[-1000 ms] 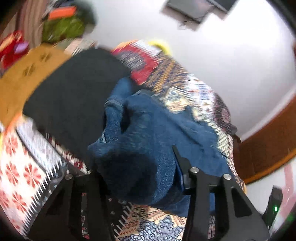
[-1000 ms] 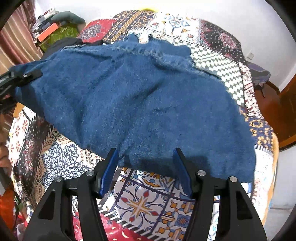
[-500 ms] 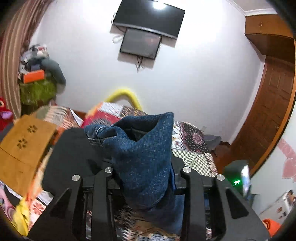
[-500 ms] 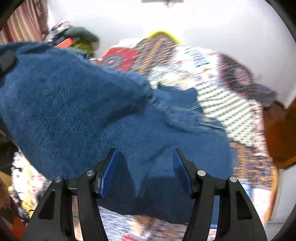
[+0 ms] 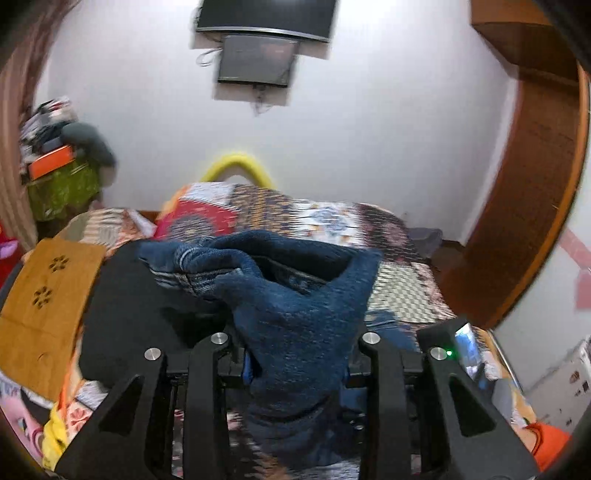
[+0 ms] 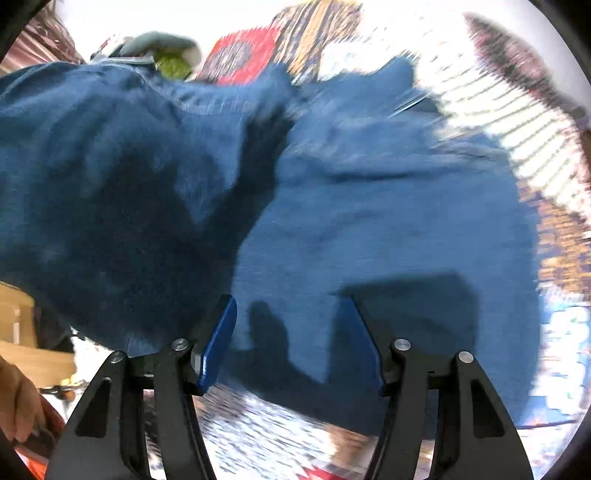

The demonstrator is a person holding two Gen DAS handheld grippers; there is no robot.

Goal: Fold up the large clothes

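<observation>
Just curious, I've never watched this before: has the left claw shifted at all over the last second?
Yes. The left claw, shut on the blue denim garment, has risen and tipped up: a second ago it faced the bed, now the wall-mounted TV.

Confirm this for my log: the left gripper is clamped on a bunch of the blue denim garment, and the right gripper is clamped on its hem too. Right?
Not quite. The left gripper does hold the blue denim garment, but the right wrist view shows the right gripper open, its blue pads apart over the cloth, gripping nothing.
</observation>
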